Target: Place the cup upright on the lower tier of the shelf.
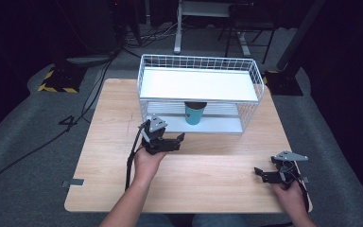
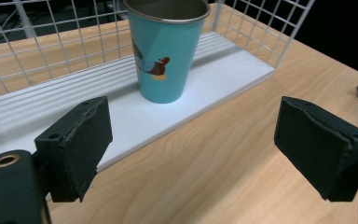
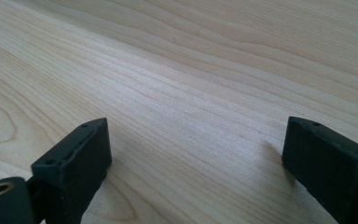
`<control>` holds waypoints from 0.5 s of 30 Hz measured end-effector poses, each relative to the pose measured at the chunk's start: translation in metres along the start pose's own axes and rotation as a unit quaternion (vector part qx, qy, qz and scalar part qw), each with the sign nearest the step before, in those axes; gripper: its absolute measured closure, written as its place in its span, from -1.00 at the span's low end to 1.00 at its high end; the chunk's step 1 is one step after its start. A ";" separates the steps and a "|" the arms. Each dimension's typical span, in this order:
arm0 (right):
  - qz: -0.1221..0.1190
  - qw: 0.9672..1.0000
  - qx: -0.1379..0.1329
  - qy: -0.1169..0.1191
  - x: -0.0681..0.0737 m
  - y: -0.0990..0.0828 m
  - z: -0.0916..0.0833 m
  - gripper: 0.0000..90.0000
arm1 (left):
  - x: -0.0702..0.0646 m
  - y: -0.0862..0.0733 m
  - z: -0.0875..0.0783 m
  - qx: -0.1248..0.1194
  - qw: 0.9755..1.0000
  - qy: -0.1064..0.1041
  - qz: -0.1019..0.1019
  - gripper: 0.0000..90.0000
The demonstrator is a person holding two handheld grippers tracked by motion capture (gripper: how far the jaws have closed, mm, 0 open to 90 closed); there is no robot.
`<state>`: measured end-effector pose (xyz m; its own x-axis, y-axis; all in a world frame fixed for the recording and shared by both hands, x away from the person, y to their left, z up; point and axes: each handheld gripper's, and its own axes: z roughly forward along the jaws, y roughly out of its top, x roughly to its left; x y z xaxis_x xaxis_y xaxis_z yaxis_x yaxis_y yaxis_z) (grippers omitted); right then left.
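Left gripper (image 1: 182,140) jaws were apart and empty, aimed at the teal metal cup (image 2: 167,49) upright on the white wire rack's lower shelf (image 2: 223,70); right gripper (image 1: 259,173) also gaped empty; off-centre approach could've tipped it.

Bench (image 1: 123,189), layout as I see it, all placed against the wire rack (image 1: 201,92):
- Wire rack: stands on the far half of the bench, its open front toward me.
- Cup (image 1: 194,113): upright on the rack's lower shelf, under the upper shelf, near the front edge.
- My left gripper (image 1: 181,140): over the bench just before the rack's front, left of the cup, jaws apart with nothing between them.
- My right gripper (image 1: 259,173): well before the rack, by the bench's near right corner, jaws apart over bare bench.
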<state>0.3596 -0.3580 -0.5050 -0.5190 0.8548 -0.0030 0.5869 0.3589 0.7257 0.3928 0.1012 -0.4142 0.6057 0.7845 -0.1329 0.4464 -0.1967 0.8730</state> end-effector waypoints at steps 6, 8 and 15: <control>0.000 1.000 0.000 0.000 0.000 0.000 0.000 -0.81 | -0.003 -0.003 -0.023 -0.004 1.000 -0.005 0.005 -0.73; 0.000 1.000 0.000 0.000 0.000 0.000 0.000 -0.81 | -0.005 -0.006 -0.034 -0.004 1.000 -0.007 0.007 -0.73; 0.000 1.000 0.000 -0.001 0.000 0.000 0.000 -0.81 | -0.002 -0.014 -0.056 0.009 1.000 0.000 0.022 -0.72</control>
<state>0.3600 -0.3575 -0.5050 -0.5175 0.8556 -0.0034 0.5873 0.3582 0.7258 0.3487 0.1357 -0.3999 0.6247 0.7752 -0.0943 0.4305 -0.2412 0.8698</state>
